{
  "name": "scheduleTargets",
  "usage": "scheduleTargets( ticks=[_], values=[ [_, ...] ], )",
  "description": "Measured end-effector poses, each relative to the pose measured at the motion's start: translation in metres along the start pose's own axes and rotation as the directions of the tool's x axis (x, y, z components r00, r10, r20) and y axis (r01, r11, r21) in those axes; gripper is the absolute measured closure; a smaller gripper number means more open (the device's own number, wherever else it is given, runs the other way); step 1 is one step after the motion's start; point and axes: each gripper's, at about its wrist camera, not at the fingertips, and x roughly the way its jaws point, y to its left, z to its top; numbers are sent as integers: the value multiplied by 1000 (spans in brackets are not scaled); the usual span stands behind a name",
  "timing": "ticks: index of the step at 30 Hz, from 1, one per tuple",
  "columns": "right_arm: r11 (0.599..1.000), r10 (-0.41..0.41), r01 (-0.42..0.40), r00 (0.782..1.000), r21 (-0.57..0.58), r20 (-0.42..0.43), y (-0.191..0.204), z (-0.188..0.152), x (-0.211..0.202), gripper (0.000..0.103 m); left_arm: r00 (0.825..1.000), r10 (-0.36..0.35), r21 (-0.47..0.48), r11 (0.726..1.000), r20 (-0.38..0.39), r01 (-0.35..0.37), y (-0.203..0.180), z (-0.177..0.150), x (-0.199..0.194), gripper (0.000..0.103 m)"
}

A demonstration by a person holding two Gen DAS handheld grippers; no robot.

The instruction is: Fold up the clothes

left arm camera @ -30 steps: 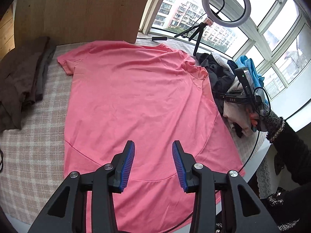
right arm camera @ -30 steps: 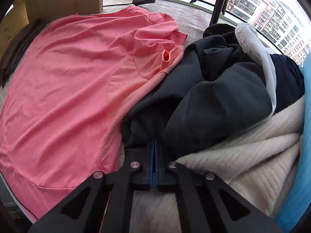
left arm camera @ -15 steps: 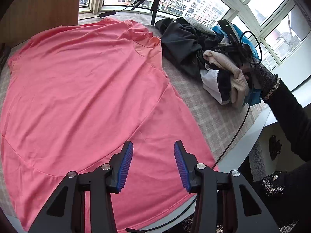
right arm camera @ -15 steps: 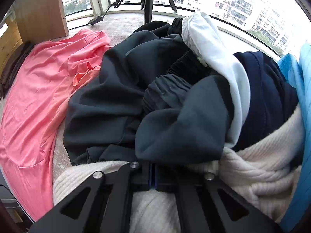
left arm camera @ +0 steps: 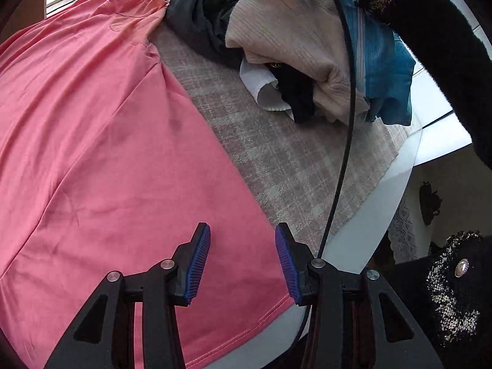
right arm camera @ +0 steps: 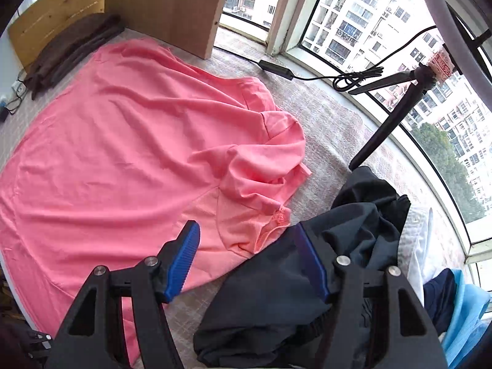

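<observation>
A pink T-shirt (left arm camera: 101, 141) lies spread flat on the checked table cover; it also shows in the right wrist view (right arm camera: 123, 153), with its right sleeve (right arm camera: 264, 169) bunched and folded over. My left gripper (left arm camera: 243, 261) is open and empty, low over the shirt's hem near its right corner. My right gripper (right arm camera: 249, 261) is open and empty above the shirt's side, next to the dark garment (right arm camera: 292, 292) of the pile.
A pile of clothes lies right of the shirt: dark garment (left arm camera: 203, 15), cream knit (left arm camera: 292, 30), blue fabric (left arm camera: 384, 70). A black cable (left arm camera: 344, 141) hangs past the table edge (left arm camera: 384, 209). Folded brown clothes (right arm camera: 70, 52), a wooden board (right arm camera: 166, 3) and a tripod (right arm camera: 387, 117) stand behind.
My right gripper opened, let go of the dark garment and lifted back from the pile toward the shirt. My left gripper swung right and lower toward the hem's right corner.
</observation>
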Motion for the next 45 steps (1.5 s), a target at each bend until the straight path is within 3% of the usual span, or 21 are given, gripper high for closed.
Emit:
scheduleTargets(
  ticks=[2, 5, 6, 7, 8, 9, 10, 19, 24, 26, 27, 28, 31, 34, 35, 36, 37, 38, 39, 40, 45],
  values=[
    [1000, -1, 1, 998, 11, -56, -9, 3, 25, 40, 1000, -6, -19, 1000, 6, 6, 0, -1, 2, 61],
    [993, 106, -103, 992, 53, -71, -23, -2, 45, 41, 1000, -5, -23, 1000, 28, 6, -2, -2, 2, 61],
    [988, 148, -144, 987, 61, -66, -24, -5, 47, 53, 999, 3, -9, 1000, 33, -3, -3, -1, 4, 64],
    [985, 164, -160, 984, 64, -63, -24, -6, 49, 87, 999, 12, 4, 1000, 38, -12, -4, 0, 5, 65],
    [986, 157, -153, 986, 64, -65, -24, -8, 48, 103, 999, 30, 18, 999, 43, -31, -6, 0, 5, 75],
    [986, 157, -154, 986, 61, -53, -24, -8, 45, 100, 999, 25, 17, 1000, 42, -26, -6, 1, 5, 95],
    [984, 170, -168, 985, 56, -29, -25, -8, 40, 100, 999, 20, 17, 1000, 40, -21, -5, 1, 5, 103],
    [977, 165, -174, 983, 122, 81, -64, 3, 8, 101, 999, -11, 36, 999, 45, 9, -12, 7, 0, 103],
    [950, 230, -246, 968, 194, 100, -85, 10, 18, 100, 999, 5, 44, 999, 34, -7, -17, 9, 1, 102],
    [922, 322, -327, 945, 210, 56, -82, 9, 26, 81, 999, 6, 24, 1000, 35, -6, -14, 9, -3, 93],
    [906, 365, -364, 930, 216, 35, -80, 9, 29, 57, 999, 6, 16, 1000, 37, -7, -13, 9, -5, 88],
    [902, 385, -382, 922, 199, 25, -73, 7, 31, 46, 999, 14, 16, 1000, 39, -14, -12, 10, -7, 86],
    [952, 295, -293, 955, 92, -15, -46, 6, 33, 46, 999, 29, 1, 1000, 29, -29, -10, 12, -8, 85],
    [955, 294, -292, 955, 42, -35, -30, 4, 40, 47, 999, 38, 2, 999, 30, -38, -9, 13, -10, 75],
    [959, 284, -284, 958, 15, -43, -25, 3, 41, 52, 999, 46, 2, 999, 25, -46, -8, 12, -8, 66],
    [961, 275, -275, 960, -11, -50, -20, 1, 43, 79, 999, 47, 3, 999, 20, -47, -7, 12, -5, 65],
    [964, 264, -266, 963, -23, -49, -18, 0, 42, 98, 999, 48, 4, 999, 15, -48, -7, 11, -2, 67],
    [966, 254, -256, 966, -35, -48, -17, -2, 42, 99, 999, 43, 10, 999, 9, -43, -6, 10, 3, 71],
    [968, 244, -246, 969, -46, -48, -15, -4, 41, 99, 999, 38, 16, 999, 3, -38, -6, 9, 7, 89],
    [970, 234, -236, 971, -57, -45, -14, -5, 40, 99, 999, 33, 21, 999, -4, -33, -6, 7, 11, 100],
    [974, 225, -225, 973, -25, 41, -35, -9, 15, 99, 999, -34, 48, 998, -6, 35, -11, 4, 9, 103]
  ],
)
